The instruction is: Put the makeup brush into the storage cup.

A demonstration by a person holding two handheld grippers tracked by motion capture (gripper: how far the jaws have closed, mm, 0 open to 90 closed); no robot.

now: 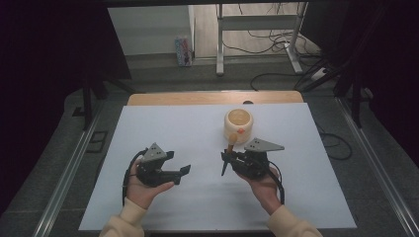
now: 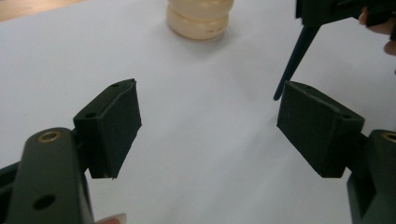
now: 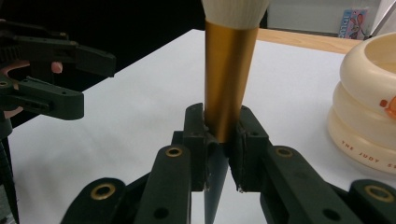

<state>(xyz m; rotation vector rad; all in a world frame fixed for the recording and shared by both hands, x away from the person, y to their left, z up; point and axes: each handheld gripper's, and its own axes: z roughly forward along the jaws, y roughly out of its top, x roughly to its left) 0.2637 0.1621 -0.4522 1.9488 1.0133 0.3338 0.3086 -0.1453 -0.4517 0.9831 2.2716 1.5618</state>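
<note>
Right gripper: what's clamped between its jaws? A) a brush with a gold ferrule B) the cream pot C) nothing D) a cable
A: the right gripper has both jaws pressed on the brush at the base of its gold ferrule, dark handle pointing down; the cream pot stands apart on the table.

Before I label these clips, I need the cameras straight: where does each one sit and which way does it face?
High view: above the person's side, looking forward and down on the table; both hands, left gripper and right gripper show.
Left gripper view: on the left gripper, looking along its open jaws over the table toward the cup.
Right gripper view: on the right gripper, looking along jaws clamped on the brush.
Shared: both gripper views show the cup and each other's gripper.
</note>
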